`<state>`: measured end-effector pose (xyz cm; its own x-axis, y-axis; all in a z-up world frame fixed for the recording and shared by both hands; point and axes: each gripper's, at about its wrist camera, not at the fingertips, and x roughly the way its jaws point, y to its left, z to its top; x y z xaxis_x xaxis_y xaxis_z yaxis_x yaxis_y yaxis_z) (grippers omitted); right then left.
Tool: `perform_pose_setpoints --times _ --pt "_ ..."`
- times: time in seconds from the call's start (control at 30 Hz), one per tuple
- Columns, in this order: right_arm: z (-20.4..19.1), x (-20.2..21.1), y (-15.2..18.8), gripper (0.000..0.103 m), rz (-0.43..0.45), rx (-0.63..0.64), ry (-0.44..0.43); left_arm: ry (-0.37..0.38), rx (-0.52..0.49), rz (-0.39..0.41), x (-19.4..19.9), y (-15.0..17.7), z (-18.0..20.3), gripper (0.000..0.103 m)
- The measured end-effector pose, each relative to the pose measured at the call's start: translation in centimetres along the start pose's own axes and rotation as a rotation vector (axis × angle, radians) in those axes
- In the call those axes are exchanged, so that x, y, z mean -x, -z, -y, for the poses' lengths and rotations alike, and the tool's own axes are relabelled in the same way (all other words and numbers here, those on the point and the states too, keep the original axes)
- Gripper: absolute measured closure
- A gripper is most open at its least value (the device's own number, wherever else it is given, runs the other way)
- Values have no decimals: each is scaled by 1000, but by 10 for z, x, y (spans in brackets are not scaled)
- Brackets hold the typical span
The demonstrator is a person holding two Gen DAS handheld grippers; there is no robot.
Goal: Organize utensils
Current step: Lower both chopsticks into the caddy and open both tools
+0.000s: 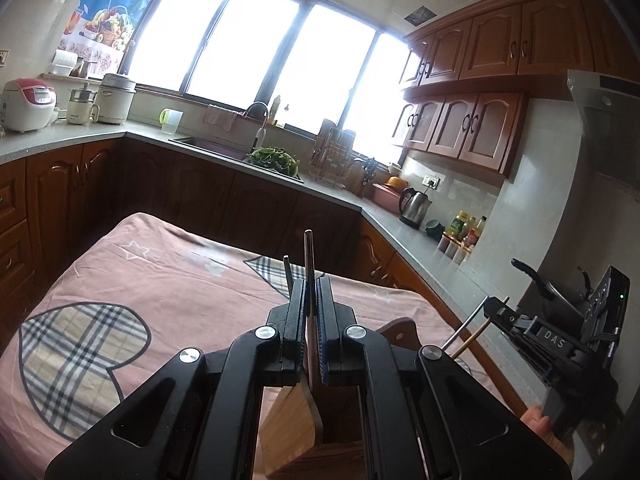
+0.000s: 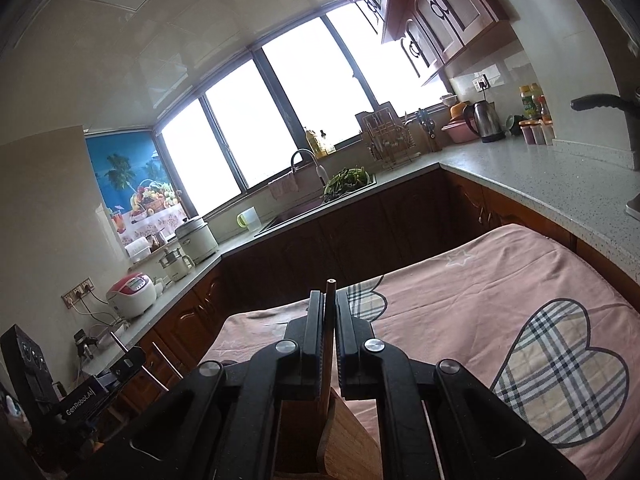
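Over the wooden holder on the pink-cloth table, both grippers w/ utensils in hand.

Item 1: left gripper. Jaws nearly closed, pinched on a thin flat utensil handle, brownish, standing upright above the tips; lower end runs down toward the holder's open top. A second thin dark rod stands just beside the left jaw; can't tell if gripped.

Item 2: right gripper. Jaws nearly closed on a slim round stick, prob. a chopstick, upright, lower end going into the wooden holder below. From the left view, a metal rod and a wooden one poke from its jaws.

Handling (est.): utensils light, stiff, narrow; smooth finish, so apt to swivel or slip in a pinch. Best hold: mid-shaft, flat faces against pads, axis vertical. Holder: bamboo-type, rigid, prob. light enough to tip if a utensil catches the rim. Not fragile.
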<state>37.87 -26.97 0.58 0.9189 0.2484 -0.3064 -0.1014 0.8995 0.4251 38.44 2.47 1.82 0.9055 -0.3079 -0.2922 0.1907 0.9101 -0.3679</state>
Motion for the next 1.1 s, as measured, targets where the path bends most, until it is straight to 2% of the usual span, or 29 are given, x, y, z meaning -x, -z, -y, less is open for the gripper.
perform_pose_setpoints --times 0.4,0.5,0.8,0.87,0.93,0.97,1.03,1.1 --pt "-4 -10 7 97 -50 21 -2 3 -14 -57 -11 6 1 98" --pt "-5 -11 6 93 -56 19 0 -2 -12 -68 -12 5 1 98" --pt "-6 -11 6 90 -73 7 0 -10 -20 -87 -14 3 1 98" --pt "-5 -10 6 82 -71 4 5 -11 -17 -92 -15 2 1 97" --pt "-5 -8 5 60 -62 -3 1 -11 -16 -100 -16 1 0 95" --pt "-5 -6 5 57 -57 -5 -2 -11 -14 -105 -16 1 -1 92" --pt "-5 -3 3 46 -50 -8 -10 -15 -11 -104 -15 1 -2 68" --pt "-5 0 2 41 -47 -12 -14 -22 -10 -92 -11 1 -2 58"
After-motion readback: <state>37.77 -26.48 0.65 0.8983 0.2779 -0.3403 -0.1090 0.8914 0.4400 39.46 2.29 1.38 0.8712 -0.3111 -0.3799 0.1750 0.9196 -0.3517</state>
